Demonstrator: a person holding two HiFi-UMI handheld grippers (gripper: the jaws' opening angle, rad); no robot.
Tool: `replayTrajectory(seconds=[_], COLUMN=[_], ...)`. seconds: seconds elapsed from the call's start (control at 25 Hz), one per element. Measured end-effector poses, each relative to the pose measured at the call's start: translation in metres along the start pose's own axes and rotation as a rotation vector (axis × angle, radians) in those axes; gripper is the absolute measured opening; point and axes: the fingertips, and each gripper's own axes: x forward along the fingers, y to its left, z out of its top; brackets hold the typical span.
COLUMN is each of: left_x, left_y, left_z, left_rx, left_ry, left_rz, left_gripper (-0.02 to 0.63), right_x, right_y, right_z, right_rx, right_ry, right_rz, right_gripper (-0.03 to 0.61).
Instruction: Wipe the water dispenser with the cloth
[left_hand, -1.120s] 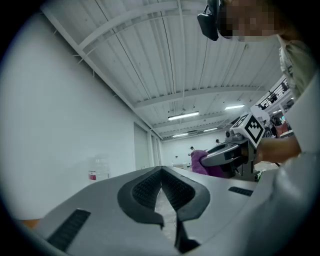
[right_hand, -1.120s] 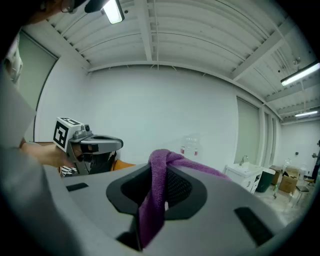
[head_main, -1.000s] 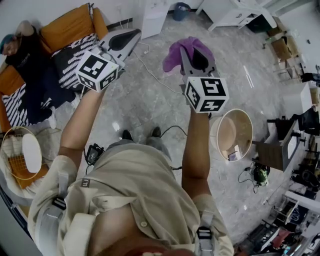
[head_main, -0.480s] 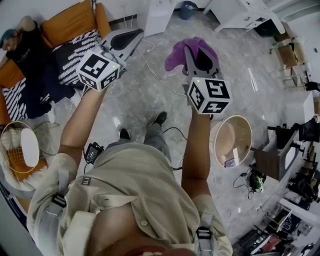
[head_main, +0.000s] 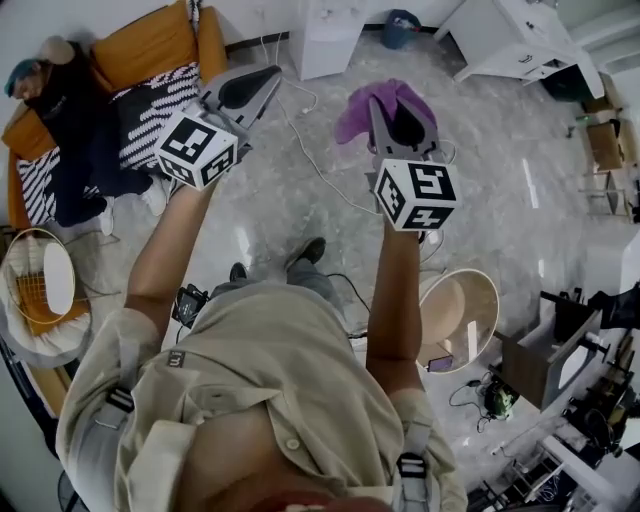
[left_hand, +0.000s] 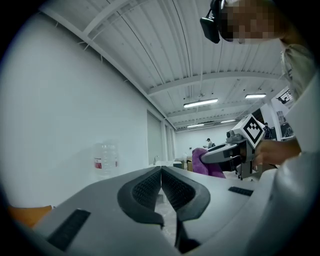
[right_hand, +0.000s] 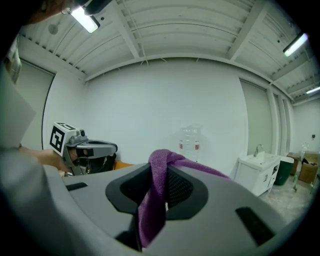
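Observation:
My right gripper (head_main: 395, 102) is held up in front of the person, shut on a purple cloth (head_main: 358, 108) that bunches over its tip. In the right gripper view the cloth (right_hand: 154, 200) hangs down between the jaws of that gripper (right_hand: 162, 175). My left gripper (head_main: 260, 82) is level with it on the left, shut and holding nothing, its pads (left_hand: 147, 187) pressed together. The water dispenser's clear bottle (right_hand: 190, 138) with a red label stands far off against the white wall, and the same bottle (left_hand: 106, 159) shows faintly in the left gripper view.
A white sink cabinet (right_hand: 257, 172) stands right of the bottle. On the marble floor lie cables (head_main: 315, 160). An orange sofa (head_main: 150, 45) with a person on it is at the upper left, a round wooden stool (head_main: 462, 308) at the right, a wicker chair (head_main: 40, 300) at the left.
The person has walked forward, so the floor and furniture slid down and right in the head view. Both grippers kept their pose, the cloth still in the right one.

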Motion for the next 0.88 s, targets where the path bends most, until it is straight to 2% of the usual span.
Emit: replayTrajectory(seconds=[0.28, 0.52, 0.72, 0.88], left_x=[0.082, 0.115, 0.144, 0.178], left_y=[-0.005, 0.006, 0.017, 0.040], left_z=[-0.013, -0.038, -0.023, -0.021], left_rx=[-0.011, -0.009, 0.018, 0.003], left_ry=[0.019, 0.068, 0.056, 0.028], left_rz=[0.044, 0.018, 0.007, 0.003], left_gripper=[0.018, 0.018, 0.018, 0.018], right_x=[0.030, 0.057, 0.065, 0.084], right_y=[-0.081, -0.101, -0.130, -0.152], right_z=[-0.006, -0.018, -0.014, -0.009], right_rx=[-0.007, 0.004, 0.000, 0.000], right_ry=[0.005, 0.026, 0.047, 0.046], right_rz=[0.059, 0.085, 0.076, 0.051], right_gripper=[0.087, 0.087, 0.087, 0.087])
